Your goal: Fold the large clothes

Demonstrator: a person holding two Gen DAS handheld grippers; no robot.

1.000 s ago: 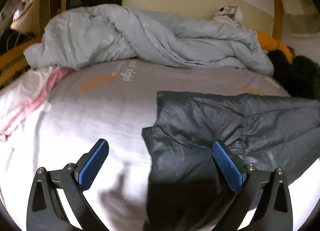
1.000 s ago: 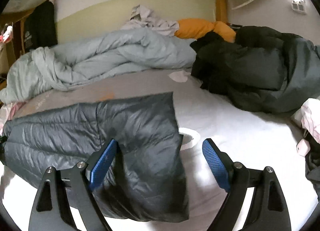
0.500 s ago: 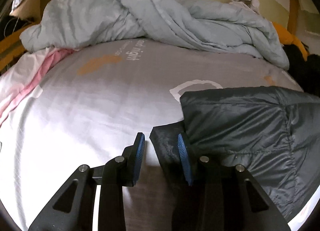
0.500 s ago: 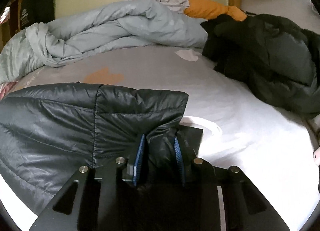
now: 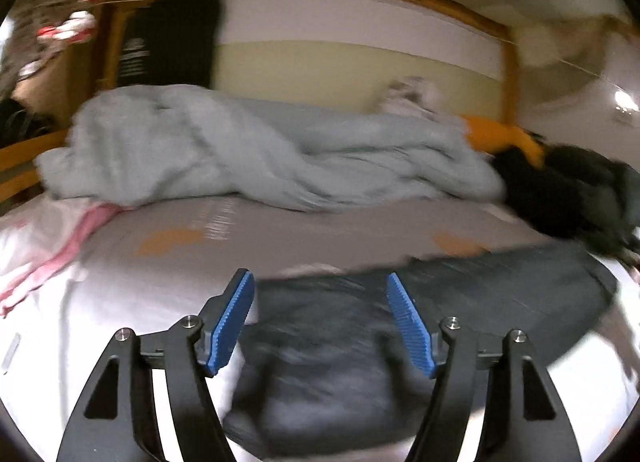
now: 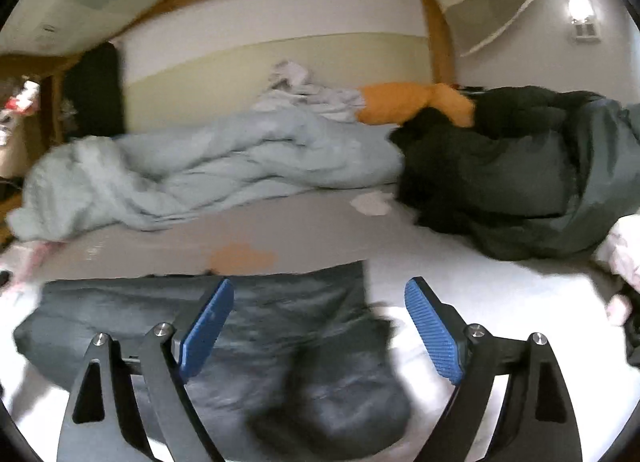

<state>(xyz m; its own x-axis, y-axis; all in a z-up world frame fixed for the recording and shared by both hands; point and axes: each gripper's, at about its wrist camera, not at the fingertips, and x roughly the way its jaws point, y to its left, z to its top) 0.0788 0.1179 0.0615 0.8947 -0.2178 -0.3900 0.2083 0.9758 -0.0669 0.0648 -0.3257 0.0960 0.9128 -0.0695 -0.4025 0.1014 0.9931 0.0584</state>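
Left wrist view has the left gripper (image 5: 320, 320) spread wide, empty, over the dark grey quilted puffer jacket (image 5: 400, 326) lying in front of the pale blue duvet (image 5: 260, 153), right gripper (image 6: 318, 328) likewise, so probably between folds, regrab an edge next.

Right claw (image 6: 320, 326) spread wide above dark jacket (image 6: 280, 342).
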